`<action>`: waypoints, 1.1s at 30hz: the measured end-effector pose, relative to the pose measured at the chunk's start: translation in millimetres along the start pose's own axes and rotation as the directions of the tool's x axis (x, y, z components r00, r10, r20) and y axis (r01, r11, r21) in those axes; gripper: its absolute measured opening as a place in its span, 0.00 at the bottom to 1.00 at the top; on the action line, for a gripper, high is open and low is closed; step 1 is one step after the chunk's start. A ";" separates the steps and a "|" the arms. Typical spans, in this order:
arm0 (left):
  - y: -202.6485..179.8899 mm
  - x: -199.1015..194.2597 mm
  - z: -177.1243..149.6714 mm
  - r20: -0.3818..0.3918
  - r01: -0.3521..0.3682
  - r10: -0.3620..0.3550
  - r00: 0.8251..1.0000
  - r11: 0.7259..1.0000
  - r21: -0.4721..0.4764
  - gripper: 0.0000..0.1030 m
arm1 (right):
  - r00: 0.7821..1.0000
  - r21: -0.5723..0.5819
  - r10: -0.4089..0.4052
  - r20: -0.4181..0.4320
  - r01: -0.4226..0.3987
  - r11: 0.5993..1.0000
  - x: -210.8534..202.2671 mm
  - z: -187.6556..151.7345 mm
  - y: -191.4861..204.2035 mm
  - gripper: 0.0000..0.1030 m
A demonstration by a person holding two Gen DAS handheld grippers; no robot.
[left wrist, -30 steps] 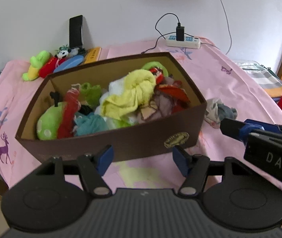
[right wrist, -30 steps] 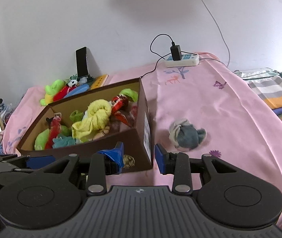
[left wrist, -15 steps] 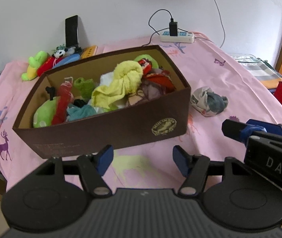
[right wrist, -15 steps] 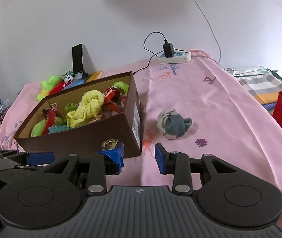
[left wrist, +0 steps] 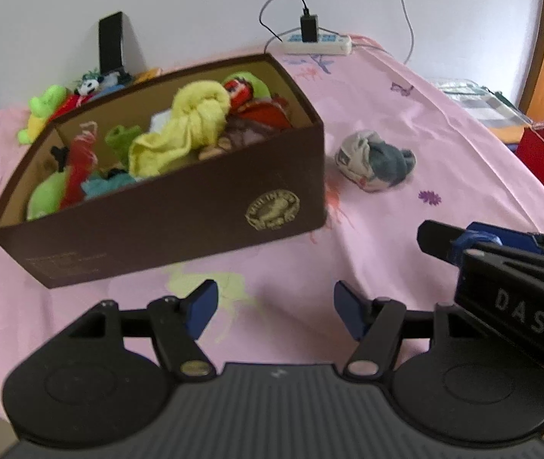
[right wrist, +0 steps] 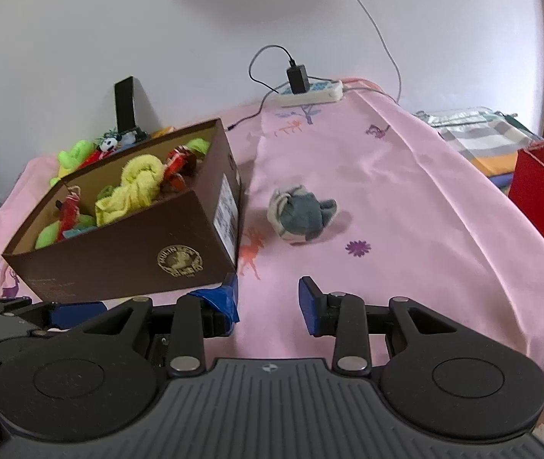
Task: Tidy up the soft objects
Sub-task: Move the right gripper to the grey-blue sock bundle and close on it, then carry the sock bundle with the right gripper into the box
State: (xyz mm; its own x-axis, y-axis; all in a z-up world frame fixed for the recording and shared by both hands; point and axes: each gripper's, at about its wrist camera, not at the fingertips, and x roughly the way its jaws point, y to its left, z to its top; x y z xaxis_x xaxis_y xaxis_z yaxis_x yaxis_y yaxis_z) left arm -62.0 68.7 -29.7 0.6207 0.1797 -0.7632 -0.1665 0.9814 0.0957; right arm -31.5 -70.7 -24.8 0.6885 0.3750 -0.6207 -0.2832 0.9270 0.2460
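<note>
Brown box [left wrist: 180,225] sits packed with soft toys, one grey-and-white plush [right wrist: 302,216] lies loose mid-tablecloth beside it, and left gripper [left wrist: 275,310] and right gripper [right wrist: 268,300] hang open, empty.

Surface: table under pink printed cloth [right wrist: 405,176].
On it: brown box [right wrist: 126,244], grey-white soft toy [right wrist: 302,216], power strip [right wrist: 310,93], plush toys [left wrist: 48,105] behind the box.

- brown cardboard box [left wrist: 180,225] [right wrist: 126,252]: open-topped, gold emblem on its front, crammed with soft things.
- yellow towel [left wrist: 184,130] [right wrist: 134,187]: crumpled, heaped on top inside the box (the most prominent piece).
- grey-and-white plush toy [left wrist: 375,164] [right wrist: 302,216]: lying alone, just right of the box, apart from it.
</note>
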 end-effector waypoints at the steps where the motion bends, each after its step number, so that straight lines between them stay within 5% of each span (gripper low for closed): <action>1: -1.5 2.1 -0.9 -0.006 0.003 -0.003 1.000 1.000 0.002 0.66 | 1.000 0.007 -0.002 -0.005 0.002 1.000 2.0 -1.4 -1.6 0.17; 15: -14.2 27.1 -0.5 -0.039 0.055 -0.054 0.998 0.998 0.033 0.66 | 0.999 0.051 0.007 -0.036 -0.005 0.999 25.6 -2.5 -20.3 0.17; 26: -57.7 44.5 19.8 0.038 0.207 -0.219 0.975 0.959 0.194 0.68 | 0.998 0.080 0.066 -0.016 -0.065 0.995 49.7 39.9 -57.4 0.18; 33: -94.4 73.2 46.6 0.108 0.155 -0.196 0.975 0.940 0.303 0.70 | 0.981 0.112 0.175 -0.089 -0.164 0.980 79.2 80.8 -73.1 0.18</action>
State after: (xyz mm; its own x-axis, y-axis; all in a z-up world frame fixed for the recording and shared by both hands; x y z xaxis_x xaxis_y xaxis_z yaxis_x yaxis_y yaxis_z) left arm 34.8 -7.6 -64.8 0.7202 -0.0094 -0.6937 0.1722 0.9710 0.1656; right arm 97.7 -108.2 -31.8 0.5663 0.5290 -0.6321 -0.3159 0.8476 0.4263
